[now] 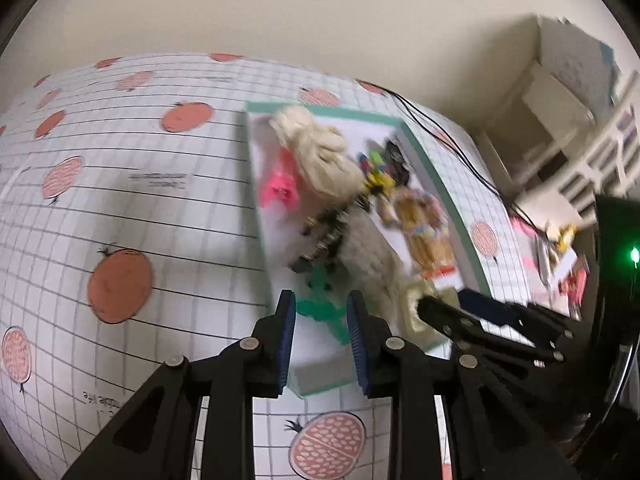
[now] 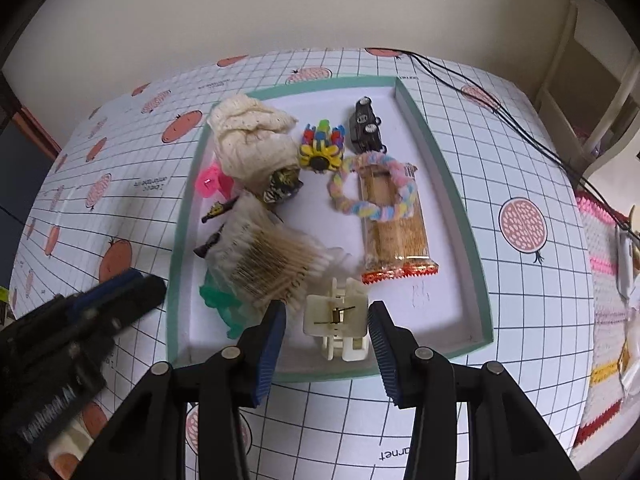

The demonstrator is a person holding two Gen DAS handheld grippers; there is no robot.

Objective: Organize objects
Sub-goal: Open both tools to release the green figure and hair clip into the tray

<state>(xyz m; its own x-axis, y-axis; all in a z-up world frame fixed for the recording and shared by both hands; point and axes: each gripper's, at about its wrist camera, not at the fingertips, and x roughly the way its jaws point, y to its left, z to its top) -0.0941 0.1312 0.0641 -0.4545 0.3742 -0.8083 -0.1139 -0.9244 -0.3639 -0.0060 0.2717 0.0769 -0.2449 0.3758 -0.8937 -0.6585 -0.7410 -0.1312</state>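
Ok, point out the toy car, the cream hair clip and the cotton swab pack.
toy car (image 2: 366, 128), right wrist view, on its roof.
cream hair clip (image 2: 336, 314), right wrist view, on its hinge.
cotton swab pack (image 2: 264, 260), right wrist view, on the sticks.

Teal-rimmed tray (image 2: 440, 152) w/ cloth (image 2: 250, 140), swabs (image 2: 268, 264), biscuits (image 2: 394, 236), toy car (image 2: 366, 126).

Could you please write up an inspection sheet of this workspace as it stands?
Surface: table under a grid cloth printed with fruit.
Job's things: tray holding a cream cloth, cotton swabs, toy car, snack pack with a pastel ring on it, cream clip, pink clip, green clip.
Clutter: crocheted mat with small items at the right edge.
Grippers: left gripper and right gripper open, empty.
Cables: black cables across the far right corner.
Surroundings: plain wall, white shelving.
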